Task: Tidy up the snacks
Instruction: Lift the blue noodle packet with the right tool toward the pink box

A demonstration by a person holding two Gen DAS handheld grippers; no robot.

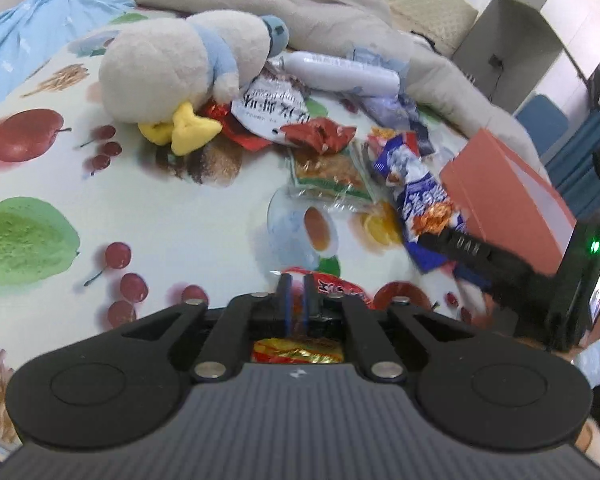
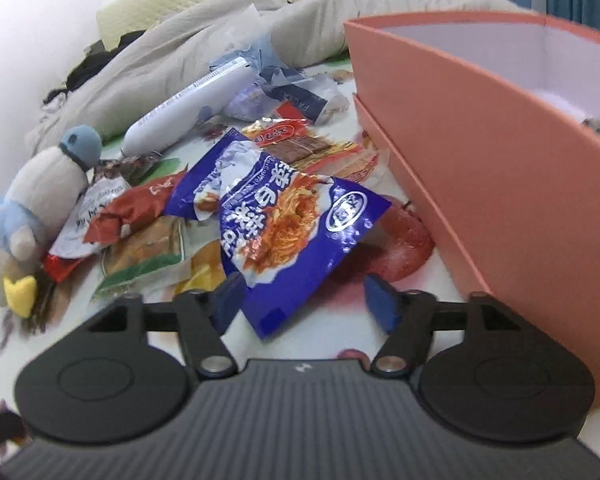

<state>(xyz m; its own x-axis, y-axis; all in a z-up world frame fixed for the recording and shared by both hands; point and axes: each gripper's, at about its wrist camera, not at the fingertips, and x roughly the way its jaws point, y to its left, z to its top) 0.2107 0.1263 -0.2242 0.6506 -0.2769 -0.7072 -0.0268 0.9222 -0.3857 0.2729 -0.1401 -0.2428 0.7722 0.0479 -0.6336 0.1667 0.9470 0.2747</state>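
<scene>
Several snack packets lie in a heap on a fruit-print bedsheet. My left gripper (image 1: 296, 294) is shut on a red and yellow snack packet (image 1: 338, 286) low over the sheet. My right gripper (image 2: 304, 300) is open, its jaws on either side of the lower corner of a blue noodle-snack bag (image 2: 284, 216), also seen in the left wrist view (image 1: 420, 196). An open orange box (image 2: 480, 152) stands right of the heap and shows in the left wrist view (image 1: 512, 200). A red packet (image 2: 128, 208) and a clear green-edged packet (image 2: 148, 256) lie left of the blue bag.
A plush duck (image 1: 172, 76) lies at the heap's left. A white bottle (image 1: 340, 70) and crumpled wrappers (image 2: 276, 84) lie behind. A beige blanket (image 1: 260, 4) bunches along the back. A blue chair (image 1: 544, 120) and shelving stand beyond the bed.
</scene>
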